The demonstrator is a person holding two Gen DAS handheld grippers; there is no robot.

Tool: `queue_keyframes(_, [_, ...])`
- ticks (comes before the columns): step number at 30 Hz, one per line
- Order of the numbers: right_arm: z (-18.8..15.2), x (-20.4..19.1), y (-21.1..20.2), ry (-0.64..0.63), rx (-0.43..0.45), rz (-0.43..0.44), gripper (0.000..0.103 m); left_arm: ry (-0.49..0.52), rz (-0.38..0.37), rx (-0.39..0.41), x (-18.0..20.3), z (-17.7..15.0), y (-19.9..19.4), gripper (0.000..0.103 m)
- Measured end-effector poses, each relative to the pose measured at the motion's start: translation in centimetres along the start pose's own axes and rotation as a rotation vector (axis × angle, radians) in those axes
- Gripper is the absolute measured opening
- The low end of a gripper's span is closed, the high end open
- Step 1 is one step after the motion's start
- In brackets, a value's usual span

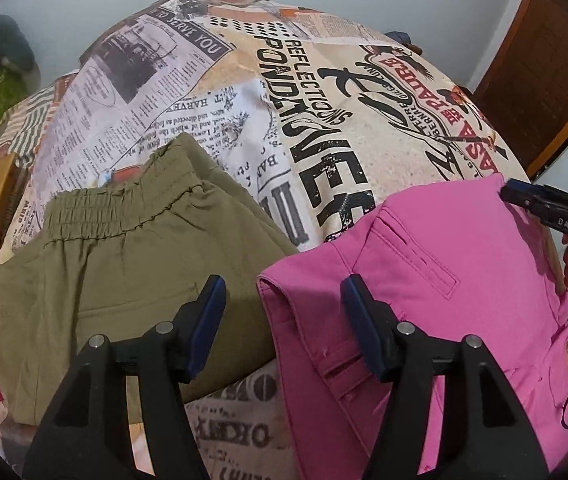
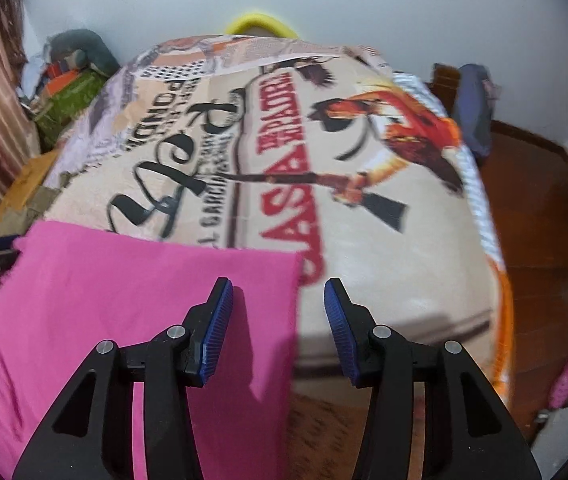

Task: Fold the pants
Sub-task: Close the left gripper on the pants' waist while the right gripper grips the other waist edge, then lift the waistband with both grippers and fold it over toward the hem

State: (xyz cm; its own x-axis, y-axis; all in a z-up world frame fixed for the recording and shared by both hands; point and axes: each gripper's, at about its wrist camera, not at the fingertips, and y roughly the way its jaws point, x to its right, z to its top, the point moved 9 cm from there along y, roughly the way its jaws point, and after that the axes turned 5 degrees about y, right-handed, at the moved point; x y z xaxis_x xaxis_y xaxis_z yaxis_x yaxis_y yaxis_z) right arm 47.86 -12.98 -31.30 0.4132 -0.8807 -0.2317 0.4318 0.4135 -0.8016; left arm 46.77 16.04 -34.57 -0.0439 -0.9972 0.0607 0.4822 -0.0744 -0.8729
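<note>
A: What lies around your grippers, and does something block them?

B: Your pink pants [image 1: 444, 280] lie folded on the printed blanket [image 1: 324, 120], at the near edge. Just beside them, on your left, olive pants [image 1: 116, 264] with an elastic waistband lie flat, and a strip of blanket shows between the two. Behind the bed you see a yellow ring [image 2: 260, 24], a pile of cushions [image 2: 76, 64] at the far left and a wooden floor [image 2: 532, 208] on the right. Nothing stands between the fingers and the cloth.

A: How do you hold the hands?

B: Your left gripper [image 1: 284, 312] points steeply down over the gap between both garments, its jaws apart and empty. Your right gripper [image 2: 278, 320] also tilts down, over the right edge of the pink pants; its jaws are released, nothing is pinched. In the left view it reaches in from the right border, over the far corner of the pink cloth.

A: Can you read any writing?

B: Yes: "TO SERVE YOU", "REFLECTIONS" and "CASA", and "DAS" on the right gripper.
</note>
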Motion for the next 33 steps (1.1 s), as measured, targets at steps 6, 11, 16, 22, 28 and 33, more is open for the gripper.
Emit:
queue_keyframes(6, [0.3, -0.9, 0.9, -0.071, -0.01, -0.061, 0.015, -0.003, -0.024, 0.01, 0.5, 0.1, -0.1, 0.03])
queue_keyframes(11, [0.1, -0.9, 0.3, -0.089, 0.014, -0.081, 0.005, 0.049, 0.069, 0.009, 0.8, 0.7, -0.2, 0.011])
queue_keyframes(16, [1.2, -1.2, -0.9, -0.128, 0.065, -0.122, 0.003, 0.085, 0.114, 0.044, 0.7, 1.4, -1.6, 0.009])
queue_keyframes(22, [3.5, -1.4, -3.2, -0.126, 0.119, -0.154, 0.003, 0.078, 0.153, 0.073, 0.4, 3.6, -3.5, 0.008])
queue_keyframes(28, [5.3, -2.2, -7.0, -0.098, 0.185, -0.134, 0.003, 0.085, 0.167, 0.13, 0.9, 5.5, -6.8, 0.008])
queue_keyframes(33, [4.9, -3.2, -10.7, -0.093, 0.224, -0.109, 0.003, 0.113, 0.176, 0.16, 2.1, 5.0, -10.5, 0.008])
